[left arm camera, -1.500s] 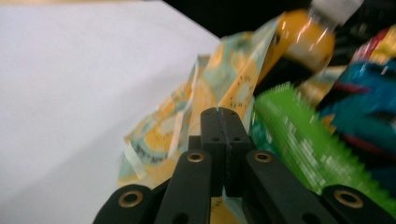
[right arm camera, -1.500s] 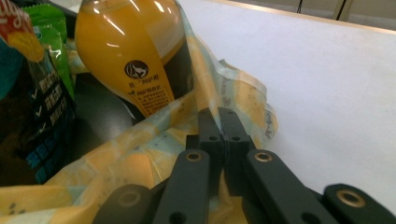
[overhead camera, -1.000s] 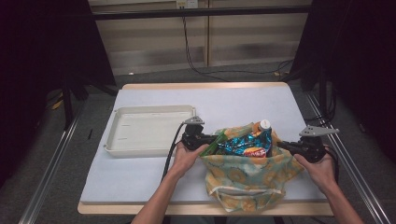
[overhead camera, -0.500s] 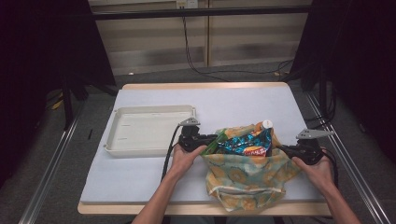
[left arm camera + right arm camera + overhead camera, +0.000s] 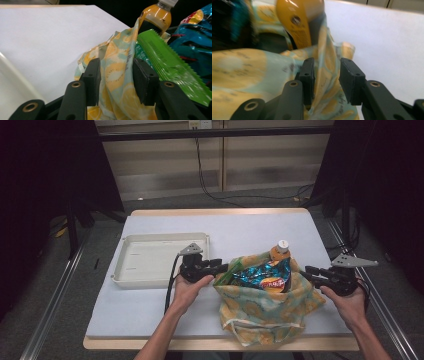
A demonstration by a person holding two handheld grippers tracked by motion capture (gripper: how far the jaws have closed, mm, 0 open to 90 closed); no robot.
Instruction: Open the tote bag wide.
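- The fruit-print cloth bag sat at the table's near edge, with a chip packet and an orange bottle inside.
- The left gripper had just been opening, jaws apart, the bag's rim loose between them.
- The right gripper likewise was spreading off the opposite rim.

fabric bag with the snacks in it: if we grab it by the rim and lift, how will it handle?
The bag is probably floppy: its cloth folds loosely between the left gripper jaws, which have just been opening. It likely sags under its load, since an orange bottle and a blue chip packet poke out. The bottle stands tall at the rim, so it may tip.
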